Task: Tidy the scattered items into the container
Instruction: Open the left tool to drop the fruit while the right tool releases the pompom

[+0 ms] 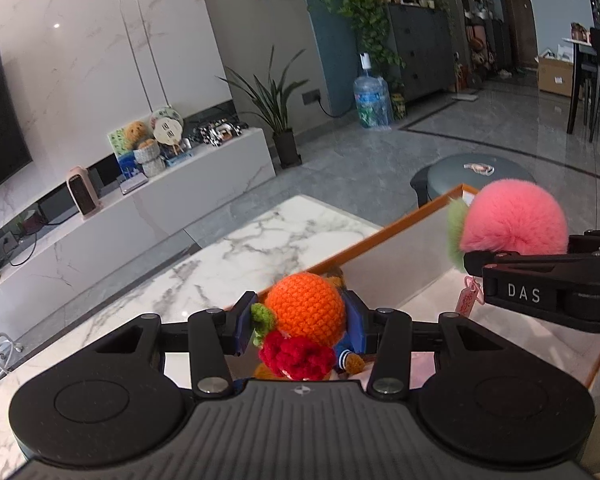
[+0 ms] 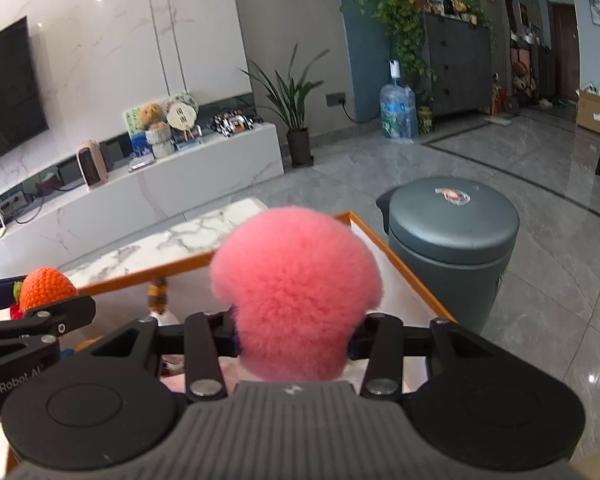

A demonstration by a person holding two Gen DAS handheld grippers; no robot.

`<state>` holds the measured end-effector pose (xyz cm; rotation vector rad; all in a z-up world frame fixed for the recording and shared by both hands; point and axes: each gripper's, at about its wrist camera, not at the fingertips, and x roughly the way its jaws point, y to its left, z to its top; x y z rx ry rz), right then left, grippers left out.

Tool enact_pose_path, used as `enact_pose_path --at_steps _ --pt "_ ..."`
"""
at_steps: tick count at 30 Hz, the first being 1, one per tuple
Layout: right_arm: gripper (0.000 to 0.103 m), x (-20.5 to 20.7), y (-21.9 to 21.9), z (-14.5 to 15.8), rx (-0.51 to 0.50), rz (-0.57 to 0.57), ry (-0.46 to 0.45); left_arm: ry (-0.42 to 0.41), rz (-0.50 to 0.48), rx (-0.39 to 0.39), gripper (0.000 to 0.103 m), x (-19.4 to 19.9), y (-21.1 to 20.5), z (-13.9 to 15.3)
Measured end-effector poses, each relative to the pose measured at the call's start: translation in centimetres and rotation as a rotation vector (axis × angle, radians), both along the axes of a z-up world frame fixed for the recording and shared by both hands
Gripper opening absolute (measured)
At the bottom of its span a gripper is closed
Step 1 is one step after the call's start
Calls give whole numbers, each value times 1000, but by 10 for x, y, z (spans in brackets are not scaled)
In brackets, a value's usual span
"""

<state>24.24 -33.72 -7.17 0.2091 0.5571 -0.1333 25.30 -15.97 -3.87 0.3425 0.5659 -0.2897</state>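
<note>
Our left gripper [image 1: 302, 330] squeezes the orange knitted toy [image 1: 306, 308]; our right gripper [image 2: 294, 338] squeezes the pink pompom [image 2: 296, 280], both over the orange-edged box [image 1: 340, 250] to drop them in.

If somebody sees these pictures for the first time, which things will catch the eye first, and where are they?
First, the fluffy pink pompom, clamped in the right gripper above the orange-rimmed tray. Next, the crocheted orange ball toy with a red tuft, clamped in the left gripper at the tray's near-left edge. Behind the tray stands a round grey-green bin on the floor.
</note>
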Motion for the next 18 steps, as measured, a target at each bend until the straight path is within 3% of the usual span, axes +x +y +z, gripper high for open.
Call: enact_pose_path --at_steps 8,18 --pt "51 7 2 -11 10 -21 64 55 -13 12 53 3 -3 -14" --pt "51 11 8 -18 9 1 148 68 -25 23 55 0 -4 -16"
